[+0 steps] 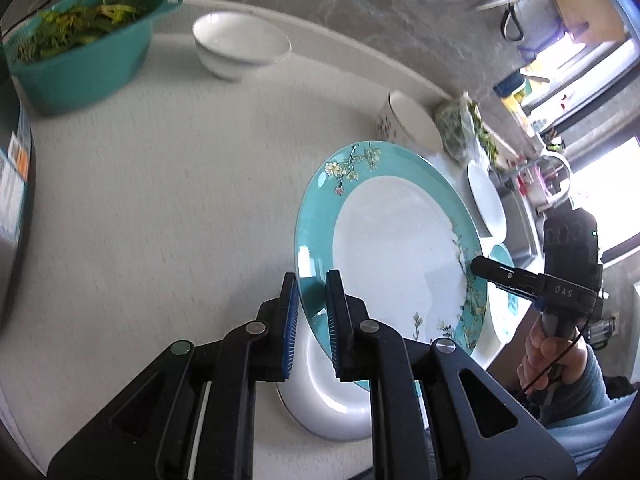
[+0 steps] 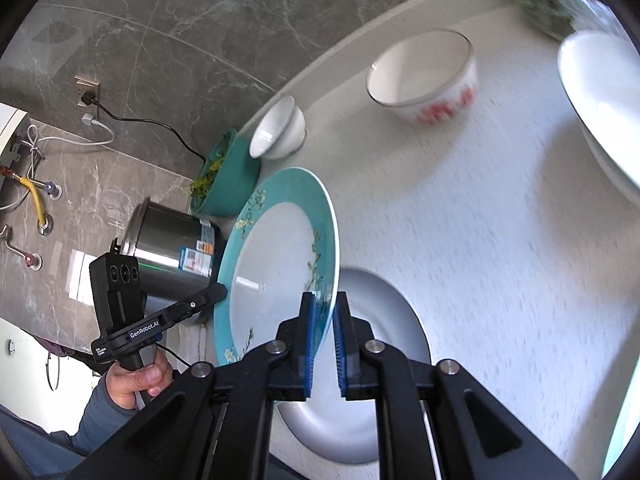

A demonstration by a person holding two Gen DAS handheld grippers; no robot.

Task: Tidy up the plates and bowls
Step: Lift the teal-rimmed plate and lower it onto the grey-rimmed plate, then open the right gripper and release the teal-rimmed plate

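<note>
Round glossy teal-rimmed plate (image 1: 394,248) (floral border) between two claws

A pale speckled counter (image 1: 160,200) fills the middle, its raised curved lip running from 10 to 2 o'clock. Behind it stands a grey marble wall (image 2: 180,40). In the right wrist view, at 9 o'clock, a socket (image 2: 86,92) holds two plugs with trailing cords. In the left wrist view, bright windows (image 1: 600,208) glare at 3 o'clock above a steel sink (image 1: 520,216).
</note>
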